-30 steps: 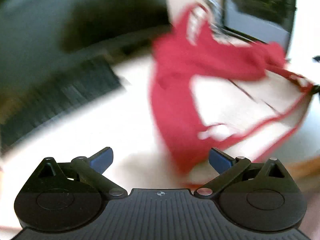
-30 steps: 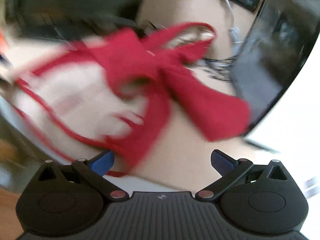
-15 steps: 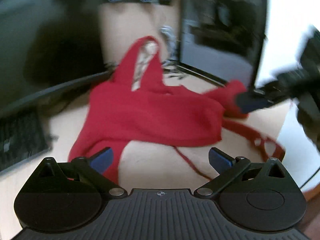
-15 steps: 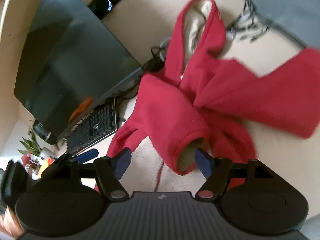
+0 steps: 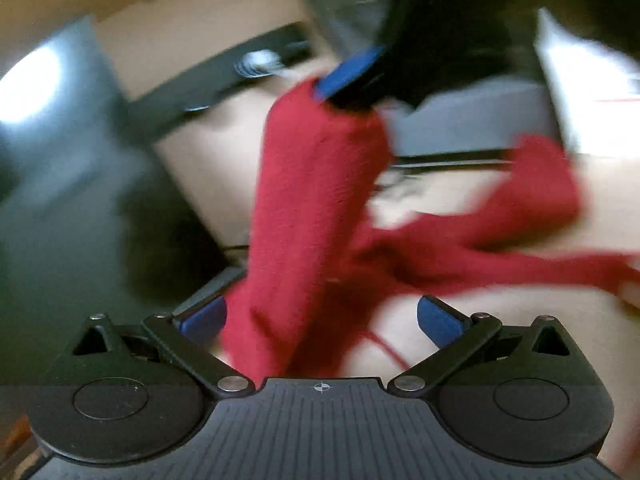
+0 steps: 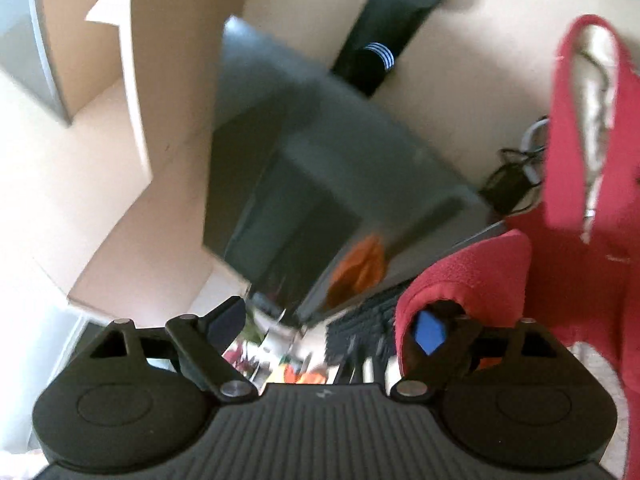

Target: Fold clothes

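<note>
A red hooded sweatshirt [image 5: 316, 216] lies crumpled on the beige desk. In the left wrist view one sleeve is lifted up by my right gripper [image 5: 352, 80], whose blue-padded finger is inside the cuff. My left gripper [image 5: 320, 320] is open, with the sleeve hanging between its fingers. In the right wrist view my right gripper [image 6: 332, 324] is open; the red sleeve cuff [image 6: 468, 276] is slipped over its right finger [image 6: 430, 332]. The hood [image 6: 588, 120] with its pale lining lies at the right.
A dark monitor [image 6: 320, 168] stands behind the sweatshirt, with a keyboard [image 6: 360, 336] below it and tangled cables [image 6: 516, 176] by its base. A black soundbar [image 5: 224, 76] sits at the back wall. A second dark screen [image 5: 56, 200] is at the left.
My right gripper has lifted a sleeve, its right finger now inside the cuff, and swung its view toward the monitor. My left gripper moved closer under the raised sleeve.
</note>
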`<action>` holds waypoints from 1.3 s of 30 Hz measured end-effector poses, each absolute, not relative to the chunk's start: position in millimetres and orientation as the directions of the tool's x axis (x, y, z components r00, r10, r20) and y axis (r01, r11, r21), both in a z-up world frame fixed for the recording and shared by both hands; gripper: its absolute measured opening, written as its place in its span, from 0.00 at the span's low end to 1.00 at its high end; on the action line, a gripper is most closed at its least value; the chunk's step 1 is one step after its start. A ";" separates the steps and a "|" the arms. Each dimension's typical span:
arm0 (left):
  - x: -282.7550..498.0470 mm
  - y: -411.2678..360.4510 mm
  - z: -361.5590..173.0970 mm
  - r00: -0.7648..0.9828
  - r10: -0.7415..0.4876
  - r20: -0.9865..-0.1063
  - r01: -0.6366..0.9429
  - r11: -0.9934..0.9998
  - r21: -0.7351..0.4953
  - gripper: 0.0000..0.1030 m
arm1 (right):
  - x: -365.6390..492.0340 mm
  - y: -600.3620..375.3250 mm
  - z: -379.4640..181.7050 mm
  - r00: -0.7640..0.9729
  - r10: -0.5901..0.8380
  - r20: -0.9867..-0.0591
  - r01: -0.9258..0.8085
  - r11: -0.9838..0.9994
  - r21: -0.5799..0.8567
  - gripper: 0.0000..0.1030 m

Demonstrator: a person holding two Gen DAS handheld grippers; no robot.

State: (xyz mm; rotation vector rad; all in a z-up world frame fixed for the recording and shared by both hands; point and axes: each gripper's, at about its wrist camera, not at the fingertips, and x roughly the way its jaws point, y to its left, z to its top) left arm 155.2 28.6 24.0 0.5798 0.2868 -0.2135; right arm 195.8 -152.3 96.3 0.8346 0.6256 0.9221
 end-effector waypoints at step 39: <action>209.4 134.5 -68.4 0.807 -0.110 -0.580 0.241 0.958 0.154 1.00 | 208.1 -69.4 -44.8 0.679 0.270 -0.683 -0.421 0.905 -0.061 1.00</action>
